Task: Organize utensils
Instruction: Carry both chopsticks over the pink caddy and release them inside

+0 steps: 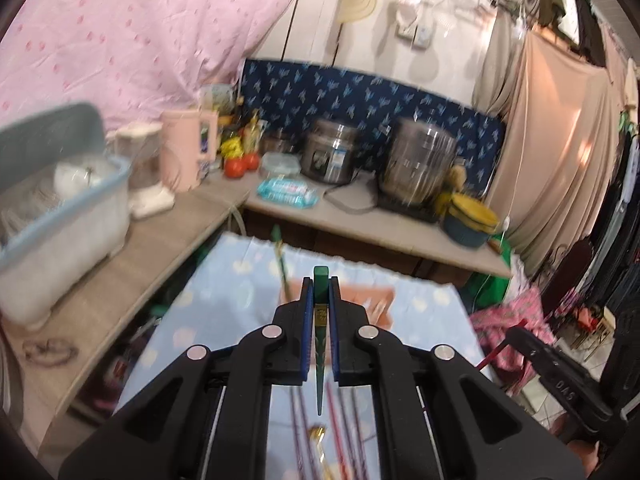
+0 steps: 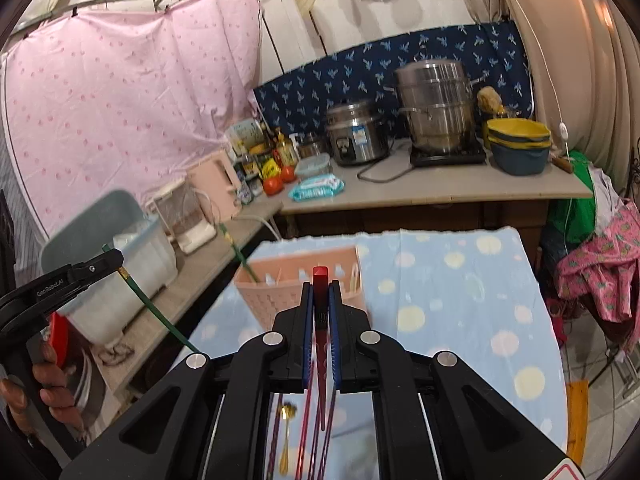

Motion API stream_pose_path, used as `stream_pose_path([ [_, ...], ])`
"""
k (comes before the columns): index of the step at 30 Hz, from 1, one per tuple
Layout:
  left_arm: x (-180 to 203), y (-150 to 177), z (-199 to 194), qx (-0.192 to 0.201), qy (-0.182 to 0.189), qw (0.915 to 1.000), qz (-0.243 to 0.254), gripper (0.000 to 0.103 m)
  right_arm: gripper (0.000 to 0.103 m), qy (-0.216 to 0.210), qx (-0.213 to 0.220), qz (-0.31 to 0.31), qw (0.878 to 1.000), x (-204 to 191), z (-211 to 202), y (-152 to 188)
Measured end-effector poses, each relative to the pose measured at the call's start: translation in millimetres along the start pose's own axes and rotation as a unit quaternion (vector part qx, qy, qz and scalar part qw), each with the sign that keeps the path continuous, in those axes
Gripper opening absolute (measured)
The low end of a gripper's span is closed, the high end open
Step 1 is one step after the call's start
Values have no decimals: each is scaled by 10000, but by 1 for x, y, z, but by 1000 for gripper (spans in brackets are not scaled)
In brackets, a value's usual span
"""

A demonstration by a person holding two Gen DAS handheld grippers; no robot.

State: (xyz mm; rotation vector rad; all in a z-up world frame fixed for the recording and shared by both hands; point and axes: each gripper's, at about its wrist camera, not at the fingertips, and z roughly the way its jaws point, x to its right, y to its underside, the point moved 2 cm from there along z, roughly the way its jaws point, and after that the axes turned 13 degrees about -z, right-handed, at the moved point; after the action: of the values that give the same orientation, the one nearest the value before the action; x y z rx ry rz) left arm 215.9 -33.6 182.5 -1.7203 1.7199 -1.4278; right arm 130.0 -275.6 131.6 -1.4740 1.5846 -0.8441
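At the bottom centre of the left wrist view, the left gripper [image 1: 321, 284] is pinching a green chopstick [image 1: 321, 344] between its blue pads, the square top end sticking up past the fingertips and the thin tip hanging down toward the lower edge. Above and left of it in that frame, a second green chopstick [image 1: 281, 261] is leaning out of the pink utensil basket [image 1: 370, 300], which is mostly hidden behind the fingers. At the bottom centre of the right wrist view, the right gripper [image 2: 321, 286] is clamping a red chopstick [image 2: 321, 320] in the same way, thick end up. Just beyond it, the basket is standing on the blue dotted tablecloth [image 2: 460, 300] at mid-frame. Below the right gripper, more red and dark chopsticks [image 2: 308, 432] and a gold spoon [image 2: 286, 416] are lying on the cloth. At the left edge, the left gripper is appearing with its green stick slanting downward.
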Motion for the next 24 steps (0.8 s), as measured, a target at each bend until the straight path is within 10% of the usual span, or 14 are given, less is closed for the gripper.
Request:
stream_pose_path([
  [13, 43, -87, 58, 689, 183, 9974, 73, 7, 7, 116, 830, 110, 9964, 16, 53, -117],
  [24, 19, -58, 137, 68, -20, 10000, -69, 7, 7, 364, 265, 95, 9989, 32, 126, -102],
])
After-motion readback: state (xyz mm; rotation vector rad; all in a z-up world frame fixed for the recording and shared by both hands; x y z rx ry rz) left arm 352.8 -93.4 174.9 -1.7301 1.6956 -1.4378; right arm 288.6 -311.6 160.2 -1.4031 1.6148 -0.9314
